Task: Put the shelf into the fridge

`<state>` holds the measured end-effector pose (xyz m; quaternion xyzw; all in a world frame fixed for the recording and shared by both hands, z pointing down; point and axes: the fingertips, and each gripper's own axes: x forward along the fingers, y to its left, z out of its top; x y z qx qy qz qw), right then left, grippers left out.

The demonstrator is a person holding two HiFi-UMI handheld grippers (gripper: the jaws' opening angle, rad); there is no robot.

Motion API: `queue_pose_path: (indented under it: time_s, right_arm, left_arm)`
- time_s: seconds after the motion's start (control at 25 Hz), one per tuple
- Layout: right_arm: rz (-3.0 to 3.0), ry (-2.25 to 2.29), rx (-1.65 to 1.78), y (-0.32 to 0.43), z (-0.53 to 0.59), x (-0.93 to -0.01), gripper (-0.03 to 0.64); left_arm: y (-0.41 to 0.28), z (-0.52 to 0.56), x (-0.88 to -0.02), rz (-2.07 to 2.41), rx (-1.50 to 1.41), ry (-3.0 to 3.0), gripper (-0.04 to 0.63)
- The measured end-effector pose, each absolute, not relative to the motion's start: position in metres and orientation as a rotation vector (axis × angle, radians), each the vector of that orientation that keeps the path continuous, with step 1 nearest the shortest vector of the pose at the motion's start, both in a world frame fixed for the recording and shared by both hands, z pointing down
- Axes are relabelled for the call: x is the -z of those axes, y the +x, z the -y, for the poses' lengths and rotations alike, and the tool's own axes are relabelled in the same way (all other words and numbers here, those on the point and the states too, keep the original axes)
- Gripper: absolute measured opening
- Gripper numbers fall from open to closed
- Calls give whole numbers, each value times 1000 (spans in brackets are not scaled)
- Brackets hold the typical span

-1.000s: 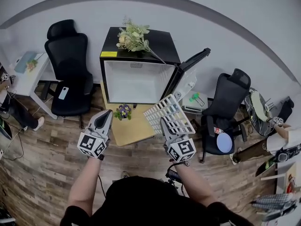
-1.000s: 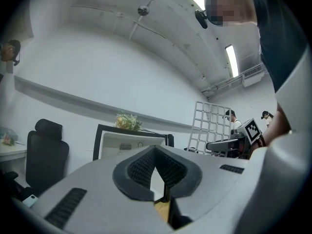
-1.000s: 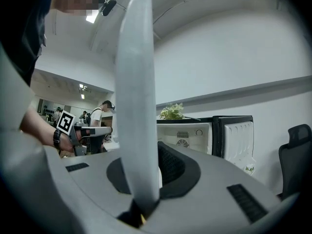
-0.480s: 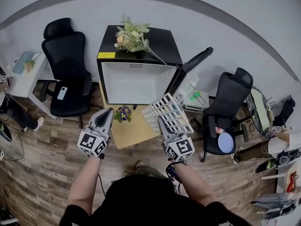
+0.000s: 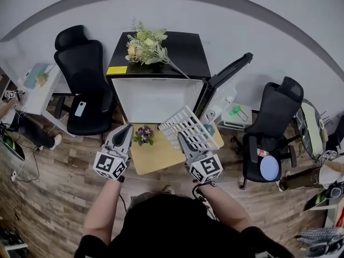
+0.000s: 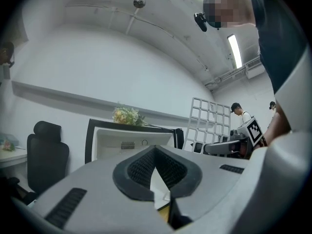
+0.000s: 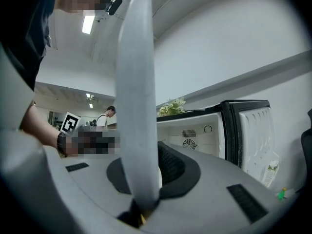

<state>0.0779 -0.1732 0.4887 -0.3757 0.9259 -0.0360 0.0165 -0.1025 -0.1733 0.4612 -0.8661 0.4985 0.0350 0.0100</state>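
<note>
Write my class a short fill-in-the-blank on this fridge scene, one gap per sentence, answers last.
1. The shelf is clamped by the gripper on the person's ___ side.
2. The fridge door stands ___.
3. A bunch of flowers lies on ___ of the fridge.
4. The left gripper has its jaws together and holds ___.

Answers: right; open; top; nothing
</note>
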Motion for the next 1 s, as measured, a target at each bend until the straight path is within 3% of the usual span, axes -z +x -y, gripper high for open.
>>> queue_pose_path:
  time_s: [0.52,1.0]
  right_arm:
    - [-2799,-1205,195,60,199,-489,48]
    - [-2146,-1133,799,50,230,-479,48]
  left_arm:
    - [-116,207,-459,-1492,-118,-2747,17]
    - [-134,240,-457,-1310,-109,-2862,17]
